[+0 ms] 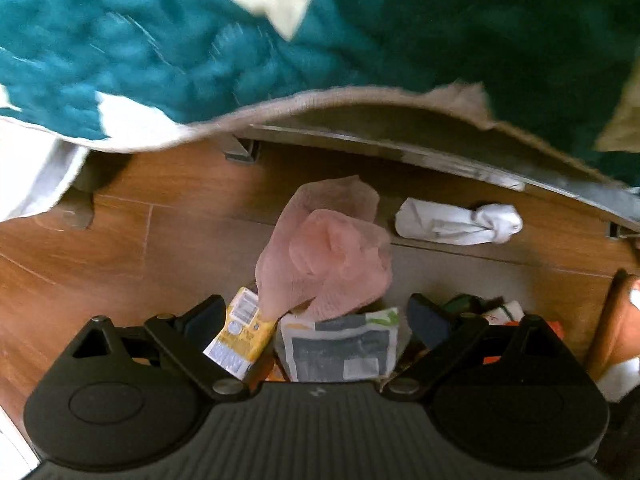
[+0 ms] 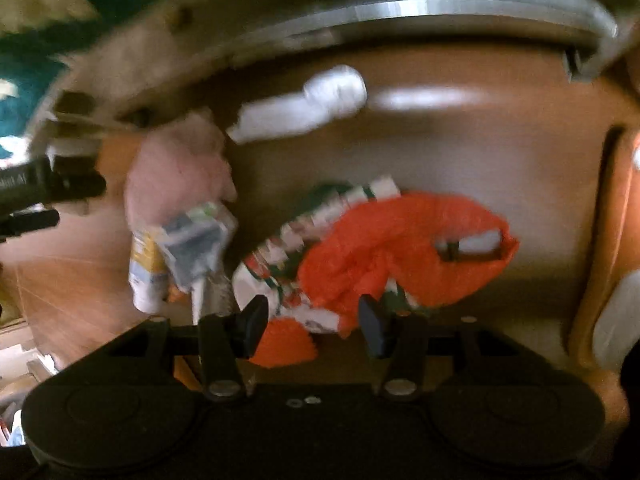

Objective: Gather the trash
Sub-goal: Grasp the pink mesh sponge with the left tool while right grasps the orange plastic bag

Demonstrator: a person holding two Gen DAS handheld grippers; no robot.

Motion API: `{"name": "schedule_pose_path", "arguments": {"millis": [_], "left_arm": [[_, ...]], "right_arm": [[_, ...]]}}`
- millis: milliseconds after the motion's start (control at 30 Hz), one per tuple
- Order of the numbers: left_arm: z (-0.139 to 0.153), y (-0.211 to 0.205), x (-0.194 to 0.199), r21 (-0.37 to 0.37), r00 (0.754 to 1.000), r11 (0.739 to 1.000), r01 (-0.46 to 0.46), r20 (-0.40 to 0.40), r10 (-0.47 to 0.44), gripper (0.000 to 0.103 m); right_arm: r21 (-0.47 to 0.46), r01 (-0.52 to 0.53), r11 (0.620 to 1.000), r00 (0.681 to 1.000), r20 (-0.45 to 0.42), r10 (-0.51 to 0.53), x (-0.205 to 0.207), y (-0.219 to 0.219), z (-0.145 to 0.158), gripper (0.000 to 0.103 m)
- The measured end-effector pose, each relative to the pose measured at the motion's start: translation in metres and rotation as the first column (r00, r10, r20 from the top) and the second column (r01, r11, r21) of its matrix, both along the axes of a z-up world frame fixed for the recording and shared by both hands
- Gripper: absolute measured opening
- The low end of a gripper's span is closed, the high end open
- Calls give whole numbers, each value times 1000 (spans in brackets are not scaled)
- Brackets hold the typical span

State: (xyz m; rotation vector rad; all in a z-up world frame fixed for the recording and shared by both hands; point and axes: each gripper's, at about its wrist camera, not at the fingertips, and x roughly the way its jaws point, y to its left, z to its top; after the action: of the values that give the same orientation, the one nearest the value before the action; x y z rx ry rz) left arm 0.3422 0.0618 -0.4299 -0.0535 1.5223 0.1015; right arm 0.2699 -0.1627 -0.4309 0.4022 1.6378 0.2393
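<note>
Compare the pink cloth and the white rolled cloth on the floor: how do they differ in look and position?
The pink cloth is loosely crumpled and sheer-looking; the white rolled cloth is opaque, bundled and knotted at one end. The pink one lies against the trash pile by the yellow carton; the white one lies apart, nearer the bed frame. Both are off the bed, ungripped.

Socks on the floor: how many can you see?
2. A pink sock lies draped over the trash pile in front of the left tool; a white balled sock lies beyond it by the bed frame. Others may be hidden.

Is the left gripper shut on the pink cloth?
No: the left gripper is open, with the pink cloth lying on the trash ahead of it.
</note>
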Motion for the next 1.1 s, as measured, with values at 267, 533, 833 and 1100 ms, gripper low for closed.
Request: {"name": "schedule_pose_path", "arguments": {"millis": [267,533,833,1100], "left_arm": [[-50,-7,10,7,999,1000,17,-32,-17,98],[-89,-11,16,10,997,1000,27,-67,-26,98],[-115,-9,20,19,997,1000,24,-71,-23,97],[-108,0,19,-8,999,1000,-12,-39,12,50]], "right_arm": [[-15,29,999,999,-42,-30,8,10,-39,50],[-83,1,997,999,-37,-4,9,16,-64,50],[-151,-110,982,992,49,118,5,41,-72,54],[-183,-180,967,973,109,202,-1,55,-67,46]]}}
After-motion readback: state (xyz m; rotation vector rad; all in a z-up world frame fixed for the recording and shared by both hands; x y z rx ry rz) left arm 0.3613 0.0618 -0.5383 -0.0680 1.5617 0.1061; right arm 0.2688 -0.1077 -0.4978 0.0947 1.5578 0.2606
